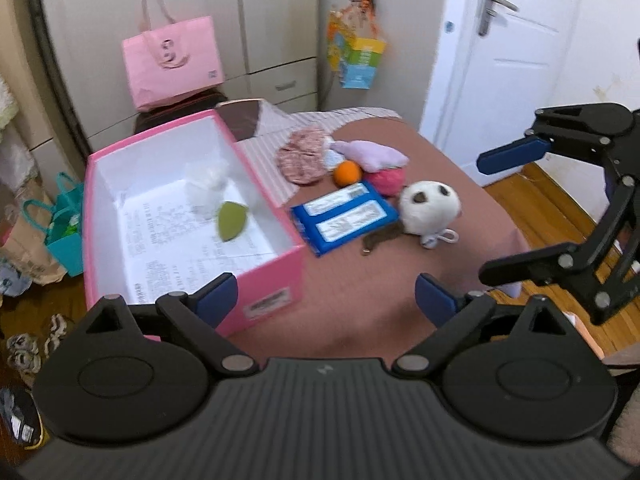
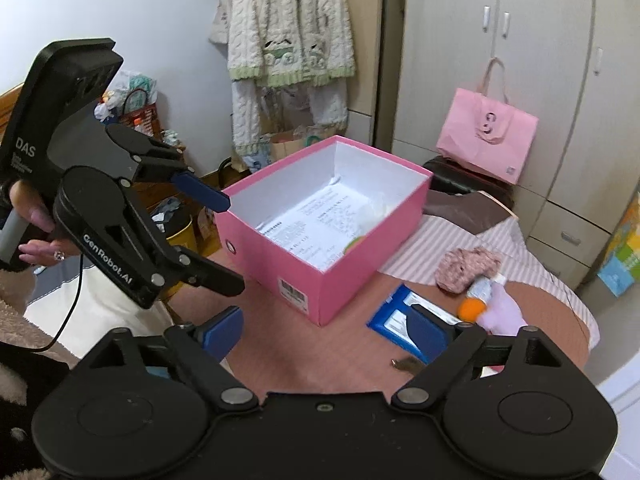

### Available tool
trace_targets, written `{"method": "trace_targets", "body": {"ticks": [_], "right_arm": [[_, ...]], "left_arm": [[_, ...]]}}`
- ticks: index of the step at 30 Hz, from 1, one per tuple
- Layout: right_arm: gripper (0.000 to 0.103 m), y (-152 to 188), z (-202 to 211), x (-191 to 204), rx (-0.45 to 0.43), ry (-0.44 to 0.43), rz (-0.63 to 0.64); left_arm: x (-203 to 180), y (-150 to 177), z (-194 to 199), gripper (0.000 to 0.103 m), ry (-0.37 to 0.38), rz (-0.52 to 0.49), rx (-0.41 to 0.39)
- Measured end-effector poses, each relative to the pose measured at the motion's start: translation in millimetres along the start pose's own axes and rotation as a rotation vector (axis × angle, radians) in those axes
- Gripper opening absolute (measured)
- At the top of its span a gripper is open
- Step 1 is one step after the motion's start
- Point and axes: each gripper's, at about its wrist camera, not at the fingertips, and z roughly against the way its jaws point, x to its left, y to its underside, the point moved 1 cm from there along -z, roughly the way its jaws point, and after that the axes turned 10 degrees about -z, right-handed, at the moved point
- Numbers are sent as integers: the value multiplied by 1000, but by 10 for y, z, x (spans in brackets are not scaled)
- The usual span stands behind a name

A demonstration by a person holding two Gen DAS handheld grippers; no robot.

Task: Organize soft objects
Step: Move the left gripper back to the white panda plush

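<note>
An open pink box [image 1: 280, 276] [image 2: 340, 276] stands on a brown table; inside lie printed paper, a white fluffy item [image 1: 206, 188] and a green soft piece [image 1: 231, 221]. Right of it lie a pink knitted item [image 1: 302, 156] [image 2: 466, 266], a lilac plush [image 1: 374, 154] [image 2: 502, 312], an orange ball [image 1: 347, 173] [image 2: 470, 309], a pink ball [image 1: 386, 181], a white round plush [image 1: 430, 208] and a blue packet [image 1: 346, 220] [image 2: 394, 318]. My left gripper [image 1: 326, 300] [image 2: 222, 244] is open and empty near the box's front corner. My right gripper [image 2: 326, 334] [image 1: 500, 216] is open and empty, right of the items.
A striped cloth [image 1: 276, 128] covers the table's far part. A pink paper bag [image 1: 174, 64] [image 2: 486, 136] stands behind the box before cupboards. A small dark object [image 1: 378, 238] lies by the blue packet. A white door [image 1: 500, 48] is at right; bags clutter the floor at left.
</note>
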Motion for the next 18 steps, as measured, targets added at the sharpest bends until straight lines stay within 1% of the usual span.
{"method": "trace_targets", "body": {"ticks": [4,7,10,13,16,18], "right_arm": [[92,175,71,-207,-2,15,-61],[92,316,82,-359,-1,32,-90],[92,467,71,-473,-11,45,-86],[92,613,41,-588,-35,79,-68],[92,718,-31,-726,-42,104,-57],[92,779,-108,-842,-40,112,-76]], "left_arm": [[-179,-93,-142,97,56,-6,14],[-274,-170,-287,97,108,15,28],[-366,-248,-437,97,153,21,27],[-459,-317,-593,95,194,23,24],[-563,-373,-752,94,228,11,10],[-623,-391,-873,93,240,10,3]]}}
